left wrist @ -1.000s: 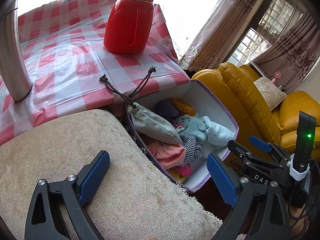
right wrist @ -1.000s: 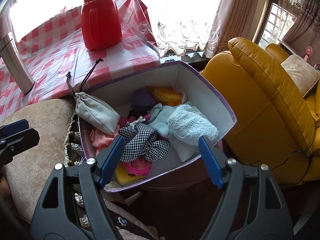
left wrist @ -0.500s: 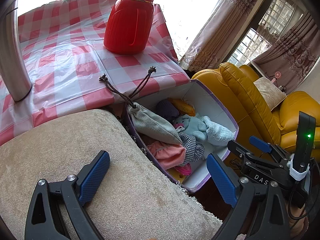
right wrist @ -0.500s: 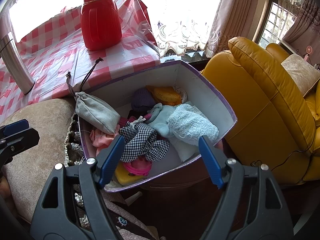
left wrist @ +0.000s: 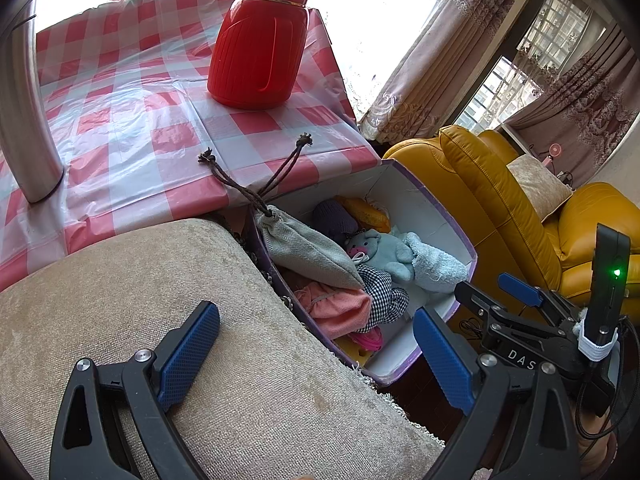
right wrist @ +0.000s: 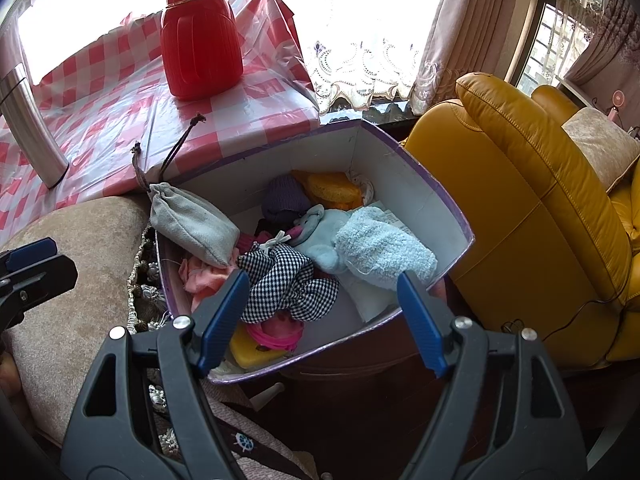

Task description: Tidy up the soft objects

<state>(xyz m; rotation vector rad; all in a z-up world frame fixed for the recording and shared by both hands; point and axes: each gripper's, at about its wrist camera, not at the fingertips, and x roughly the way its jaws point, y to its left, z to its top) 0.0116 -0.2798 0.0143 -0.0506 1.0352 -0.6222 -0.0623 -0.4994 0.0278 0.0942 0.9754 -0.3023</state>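
Observation:
A white box with a purple rim [right wrist: 436, 208] [left wrist: 424, 204] holds several soft things: a grey drawstring pouch [right wrist: 192, 224] [left wrist: 308, 252] lying over its left rim, a light blue plush [right wrist: 320, 236], a blue fluffy cloth [right wrist: 384, 248], a black-and-white checked cloth [right wrist: 288, 284], a pink cloth [left wrist: 336, 312]. My right gripper [right wrist: 324, 304] is open and empty just above the box's near rim. My left gripper [left wrist: 316, 344] is open and empty over a beige cushion [left wrist: 160, 300], left of the box.
A table with a red-and-white checked cover [left wrist: 132, 120] stands behind the box, with a red thermos [left wrist: 260, 44] and a metal post [left wrist: 24, 120] on it. A yellow leather sofa [right wrist: 540, 208] is right of the box. Curtains hang at the window.

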